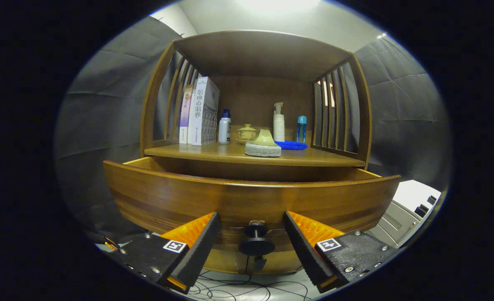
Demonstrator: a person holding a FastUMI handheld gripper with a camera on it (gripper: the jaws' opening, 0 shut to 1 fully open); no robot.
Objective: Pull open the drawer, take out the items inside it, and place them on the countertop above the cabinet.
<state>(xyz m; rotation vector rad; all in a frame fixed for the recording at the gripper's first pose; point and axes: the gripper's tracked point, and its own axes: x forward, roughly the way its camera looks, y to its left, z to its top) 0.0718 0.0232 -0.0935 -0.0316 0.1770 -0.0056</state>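
The wooden drawer (167, 196) of the cabinet stands pulled out towards me, its curved front just ahead of my fingers. Its black knob (256, 240) sits between my two fingertips, untouched by either. My gripper (251, 219) is open, with the black-and-orange fingers (201, 242) spread to both sides of the knob. The drawer's inside is hidden behind its front panel. Above it lies the countertop (197, 152), where a grey sponge block with a green piece on top (263, 146) rests near the front edge.
On the countertop stand books (203, 110) at the left, a white bottle (225, 127), a small yellow lidded jar (246, 133), a pump bottle (278, 123), a blue bottle (301, 128) and a blue flat item (291, 145). Cables (247, 288) lie on the floor below. A white-grey unit (410, 209) sits to the right.
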